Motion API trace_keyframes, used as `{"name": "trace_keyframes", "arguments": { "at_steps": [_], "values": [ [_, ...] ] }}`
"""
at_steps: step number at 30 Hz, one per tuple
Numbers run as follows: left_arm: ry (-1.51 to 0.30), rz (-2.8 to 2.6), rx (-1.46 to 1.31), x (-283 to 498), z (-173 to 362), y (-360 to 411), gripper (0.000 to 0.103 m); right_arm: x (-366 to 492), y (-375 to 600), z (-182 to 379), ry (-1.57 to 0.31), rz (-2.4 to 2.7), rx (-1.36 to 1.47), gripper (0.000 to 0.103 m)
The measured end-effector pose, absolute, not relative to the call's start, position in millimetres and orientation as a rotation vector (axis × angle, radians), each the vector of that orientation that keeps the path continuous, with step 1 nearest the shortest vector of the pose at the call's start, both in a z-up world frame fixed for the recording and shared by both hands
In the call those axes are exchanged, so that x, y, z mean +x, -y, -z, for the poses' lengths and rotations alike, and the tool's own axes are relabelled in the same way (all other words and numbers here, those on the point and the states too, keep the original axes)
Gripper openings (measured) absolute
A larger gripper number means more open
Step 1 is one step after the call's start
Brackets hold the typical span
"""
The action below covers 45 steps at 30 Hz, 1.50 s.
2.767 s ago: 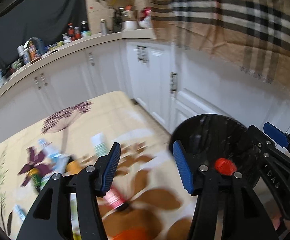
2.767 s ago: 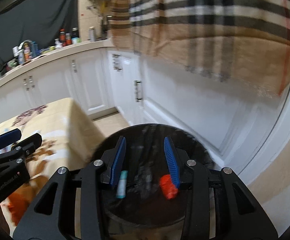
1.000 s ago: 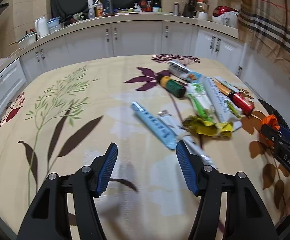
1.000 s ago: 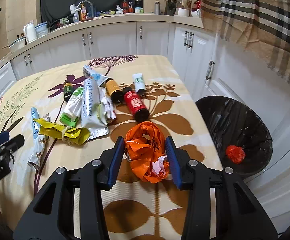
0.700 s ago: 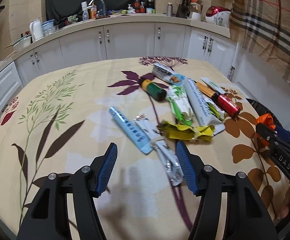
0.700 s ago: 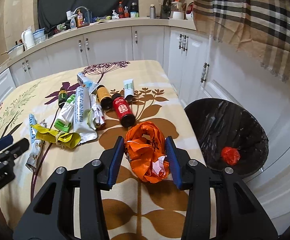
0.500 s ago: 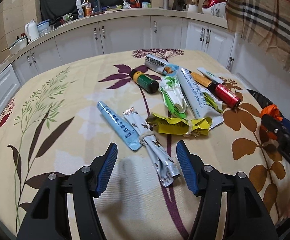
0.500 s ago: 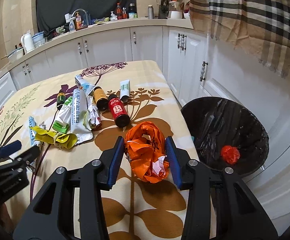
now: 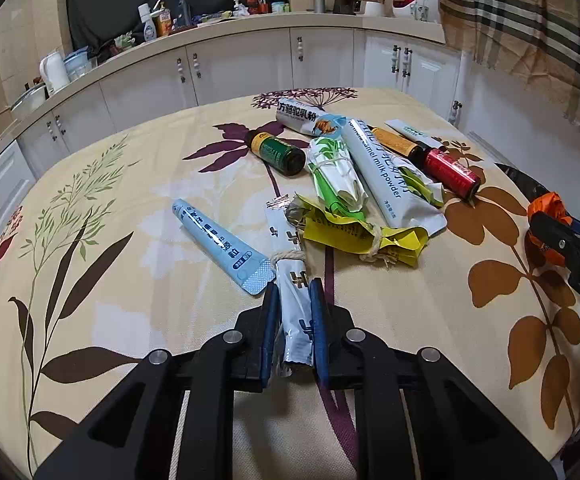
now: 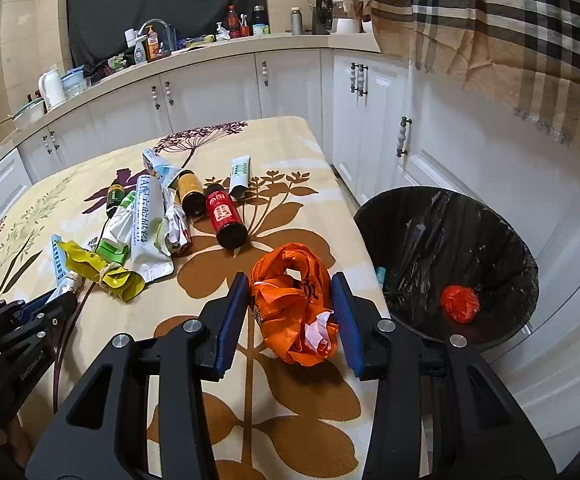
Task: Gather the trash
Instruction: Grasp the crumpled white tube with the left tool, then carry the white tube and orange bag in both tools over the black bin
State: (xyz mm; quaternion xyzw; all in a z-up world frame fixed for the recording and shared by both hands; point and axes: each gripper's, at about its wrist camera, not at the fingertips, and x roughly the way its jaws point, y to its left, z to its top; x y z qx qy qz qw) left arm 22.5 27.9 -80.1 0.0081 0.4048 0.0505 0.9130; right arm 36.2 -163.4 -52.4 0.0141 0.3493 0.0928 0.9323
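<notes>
The step in hand is the pick-up, with both grippers at the table, whose flowered cloth carries the litter.

On the left, the left gripper has just been closing, and its blue pads now pinch the near end of a white packet tied with string, which lies toward the table's near edge. Just beside it, on its left, lies a pale blue tube, and just beyond it a crumpled yellow wrapper. Lifting the packet calls for a clean rise, since the tube's crimped end seems to touch it and could be dragged along.

Farther back, toward the middle, sit a green bottle, a long milk powder sachet and a red bottle, all yet to be collected.

On the right, the right gripper holds an orange plastic bag between half-closed jaws at the table's right edge. The next move is probably a short swing rightward over that edge to the black bin on the floor just beside the table, where a red wad already lies. Nothing visible blocks that path.
</notes>
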Motion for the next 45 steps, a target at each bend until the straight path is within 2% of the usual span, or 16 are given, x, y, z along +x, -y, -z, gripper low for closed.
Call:
{"name": "trace_keyframes", "arguments": {
  "at_steps": [45],
  "values": [
    [-0.776, -0.037, 0.031, 5, 55, -20, 0.016, 16, 154, 28, -0.62, -0.186, 0.059, 0.041]
  ]
}}
